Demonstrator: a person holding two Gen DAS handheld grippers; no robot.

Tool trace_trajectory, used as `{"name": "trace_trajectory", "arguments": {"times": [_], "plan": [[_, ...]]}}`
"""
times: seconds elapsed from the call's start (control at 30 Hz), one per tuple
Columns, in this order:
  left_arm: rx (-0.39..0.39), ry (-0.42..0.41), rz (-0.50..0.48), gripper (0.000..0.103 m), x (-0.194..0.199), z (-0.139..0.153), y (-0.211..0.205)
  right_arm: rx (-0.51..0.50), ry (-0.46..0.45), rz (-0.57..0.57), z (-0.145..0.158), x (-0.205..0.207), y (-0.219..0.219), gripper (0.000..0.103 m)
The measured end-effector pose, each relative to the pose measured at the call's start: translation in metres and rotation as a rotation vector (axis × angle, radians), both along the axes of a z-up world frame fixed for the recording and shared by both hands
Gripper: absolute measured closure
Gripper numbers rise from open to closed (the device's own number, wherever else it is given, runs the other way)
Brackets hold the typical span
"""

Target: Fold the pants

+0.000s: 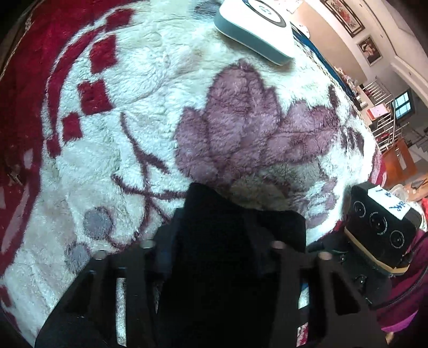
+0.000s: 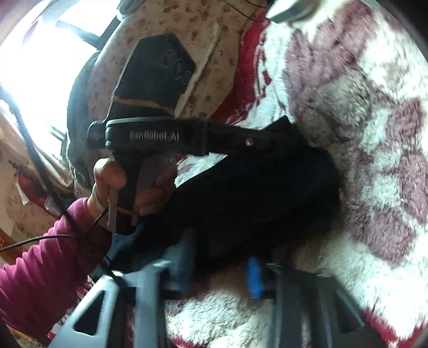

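My left gripper (image 1: 214, 241) is pinched on the pants (image 1: 230, 267); black cloth fills the gap between its fingers and bunches up past the tips. From the right wrist view I see the same gripper side-on (image 2: 267, 139), its black body lettered in grey, held by a hand (image 2: 133, 184) in a magenta sleeve (image 2: 45, 267), with its tip buried in the dark cloth.

My right gripper (image 2: 219, 267) is blurred at the near edge of its view. Blue pads (image 2: 254, 278) sit close together, with the pants (image 2: 267, 192) heaped right over them, so the cloth looks pinched there too, though the blur keeps me from seeing the contact cleanly. In the left view its camera head (image 1: 379, 227) sits at near right, three lenses and a handwritten label on top.

The pants lie as a dark heap between the two grippers on a fleece blanket (image 1: 133, 133), white with mauve flowers and red blocks.

A white device (image 1: 254, 29) lies on the blanket at the far side. Beyond it, far right, framed pictures (image 1: 345, 16) hang on a wall.
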State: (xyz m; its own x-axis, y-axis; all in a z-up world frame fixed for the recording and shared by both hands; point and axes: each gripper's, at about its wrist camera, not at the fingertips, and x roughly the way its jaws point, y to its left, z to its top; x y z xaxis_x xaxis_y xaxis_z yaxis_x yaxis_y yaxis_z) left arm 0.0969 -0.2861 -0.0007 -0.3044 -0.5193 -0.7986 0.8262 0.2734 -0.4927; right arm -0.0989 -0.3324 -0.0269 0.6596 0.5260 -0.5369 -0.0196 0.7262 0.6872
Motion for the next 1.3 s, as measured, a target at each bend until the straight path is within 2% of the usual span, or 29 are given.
{"name": "trace_trajectory", "arguments": {"times": [0.03, 0.13, 0.2, 0.4, 0.67, 1.0, 1.17, 1.3], "plan": [[-0.014, 0.022, -0.004, 0.085, 0.001, 0.0, 0.0, 0.002, -0.007, 0.004, 0.0, 0.0, 0.002, 0.087], [-0.037, -0.013, -0.01, 0.089, -0.001, 0.005, 0.001, 0.003, -0.024, 0.009, 0.002, 0.001, 0.005, 0.09], [-0.054, -0.017, -0.003, 0.09, -0.003, 0.01, 0.004, 0.003, -0.041, 0.014, 0.006, 0.0, 0.006, 0.091], [-0.139, -0.031, 0.065, 0.09, 0.004, 0.039, 0.024, -0.084, -0.125, 0.058, 0.033, -0.005, 0.018, 0.091], [-0.221, -0.078, 0.213, 0.091, 0.018, 0.085, 0.088, -0.159, -0.234, 0.127, 0.075, -0.003, 0.047, 0.091], [-0.236, -0.095, 0.3, 0.091, 0.0, 0.097, 0.139, -0.227, -0.317, 0.233, 0.105, 0.002, 0.088, 0.092], [-0.273, -0.096, 0.389, 0.091, -0.004, 0.108, 0.189, -0.316, -0.358, 0.327, 0.12, 0.008, 0.125, 0.092], [-0.287, -0.095, 0.495, 0.091, -0.011, 0.108, 0.24, -0.385, -0.385, 0.41, 0.125, 0.008, 0.162, 0.092]]}}
